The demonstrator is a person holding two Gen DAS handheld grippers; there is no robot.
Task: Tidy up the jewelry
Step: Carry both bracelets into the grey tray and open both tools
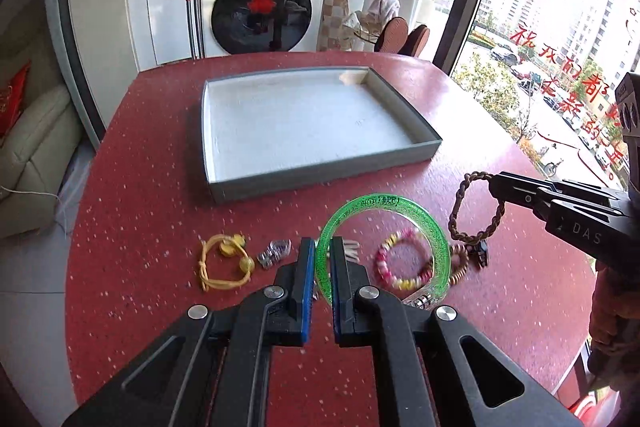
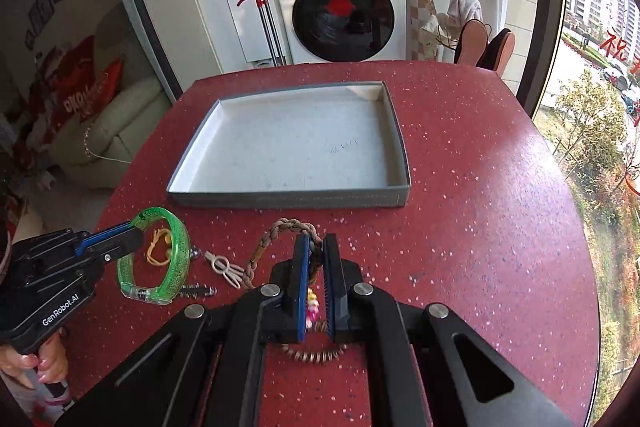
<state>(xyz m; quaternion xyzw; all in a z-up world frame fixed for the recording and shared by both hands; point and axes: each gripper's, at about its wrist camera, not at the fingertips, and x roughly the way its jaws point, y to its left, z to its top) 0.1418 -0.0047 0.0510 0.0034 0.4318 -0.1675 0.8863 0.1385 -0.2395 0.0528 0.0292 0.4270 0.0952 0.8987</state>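
The left gripper (image 1: 320,259) pinched the green bangle (image 1: 400,205) and the right gripper (image 2: 316,255) seemingly clamped the braided brown bracelet (image 2: 280,227), both raised just before the grey tray (image 1: 320,179).

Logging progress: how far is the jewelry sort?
Done: nothing; tray empty. In hand: left gripper clamps green bangle, right gripper clamps brown braided bracelet. Left on table: yellow cord, pink bead bracelet, other small pieces.
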